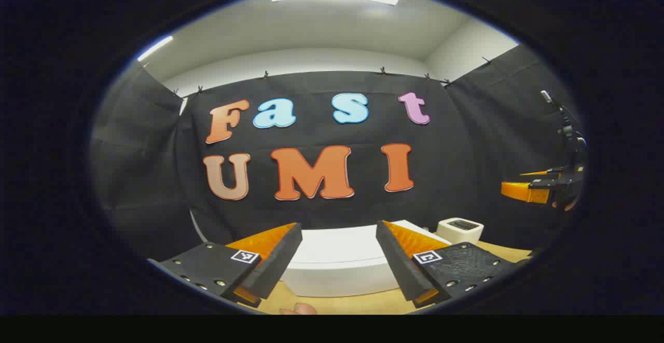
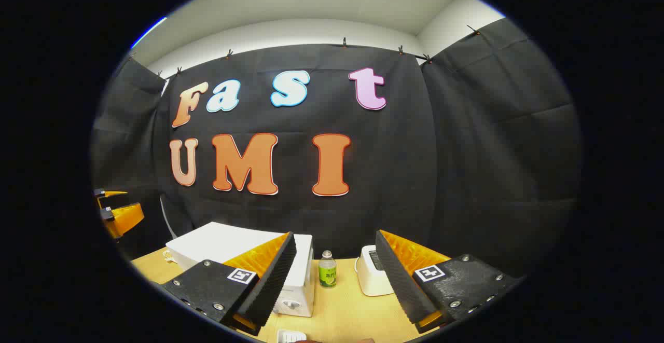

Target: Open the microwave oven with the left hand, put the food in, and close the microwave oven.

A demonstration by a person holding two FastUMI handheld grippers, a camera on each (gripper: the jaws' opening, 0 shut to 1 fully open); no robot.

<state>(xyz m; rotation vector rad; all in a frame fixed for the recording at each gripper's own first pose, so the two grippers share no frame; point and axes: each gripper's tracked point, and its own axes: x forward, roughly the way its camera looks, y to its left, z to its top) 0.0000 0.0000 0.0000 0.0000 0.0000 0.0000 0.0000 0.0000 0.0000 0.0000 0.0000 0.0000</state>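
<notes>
Left gripper view. We see the left gripper [image 1: 339, 260] held above the worktop [image 1: 358, 304], its two fingers [image 1: 277, 260] spread well apart and holding nothing. Between them and beyond lies the white microwave oven [image 1: 337, 268], seen from its top and rounded front edge; it stands on the worktop toward the back edge, against the booth's cloth wall. Whether its door is ajar we cannot tell from this angle. Just to the right of the oven, near the back edge, stands a small white toaster [image 1: 459, 229]. At the far right of this view the right gripper [image 1: 524, 190] hangs in the air, well apart from the oven and above the worktop; we cannot tell its opening from here. A pale rounded object at the bottom edge is too cropped to identify.

Right gripper view. We see the right gripper [image 2: 334, 275] with its fingers [image 2: 272, 275] wide apart, empty. The microwave oven [image 2: 223, 244] sits on the worktop [image 2: 337, 317] toward the left back corner, its control side facing the centre. Beside it stands a small green-labelled bottle [image 2: 327, 270], upright and apart from the oven, and right of that the toaster [image 2: 371, 278]. The left gripper [image 2: 116, 213] shows at the far left, above the worktop's left edge.
</notes>
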